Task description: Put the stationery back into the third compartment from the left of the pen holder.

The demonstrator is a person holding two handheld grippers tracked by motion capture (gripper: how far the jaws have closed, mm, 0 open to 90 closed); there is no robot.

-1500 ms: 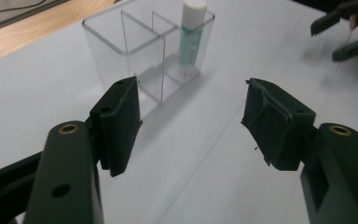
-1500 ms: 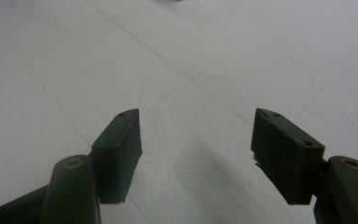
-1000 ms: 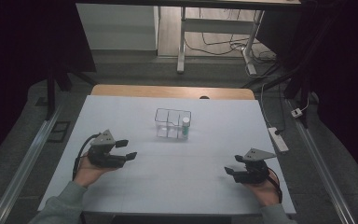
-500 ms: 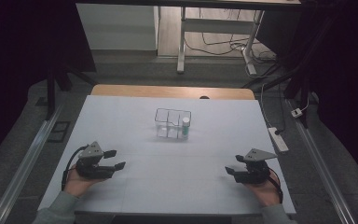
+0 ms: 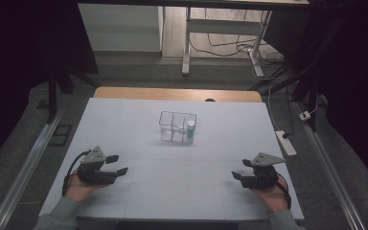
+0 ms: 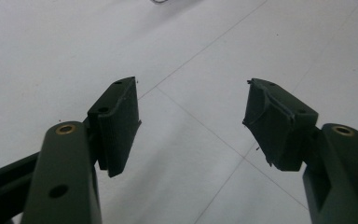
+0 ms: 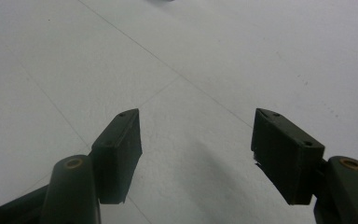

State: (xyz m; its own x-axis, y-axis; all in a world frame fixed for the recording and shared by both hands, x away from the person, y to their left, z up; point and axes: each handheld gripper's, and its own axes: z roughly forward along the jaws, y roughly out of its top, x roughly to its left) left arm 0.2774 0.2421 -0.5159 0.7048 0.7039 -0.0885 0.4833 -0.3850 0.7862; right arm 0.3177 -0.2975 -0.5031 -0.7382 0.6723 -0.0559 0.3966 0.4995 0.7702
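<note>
A clear plastic box (image 5: 176,126) with compartments stands in the middle of the white table (image 5: 139,120). A small white bottle with a green base (image 5: 190,131) stands upright in its right compartment. My left gripper (image 5: 118,164) rests low at the front left of the table, held by a hand, open with nothing between its jaws (image 6: 191,119). At the front right my right gripper (image 5: 240,169) lies in the other hand, also open and empty (image 7: 196,140). Both grippers are well short of the box.
A wooden strip (image 5: 177,94) runs along the table's far edge. A power strip (image 5: 286,143) lies off the right side. Metal rails (image 5: 28,167) flank the table, and desk legs with cables (image 5: 220,43) stand on the floor beyond.
My left gripper has moved left and toward the front edge and sunk lower to the table. The right gripper has kept still.
</note>
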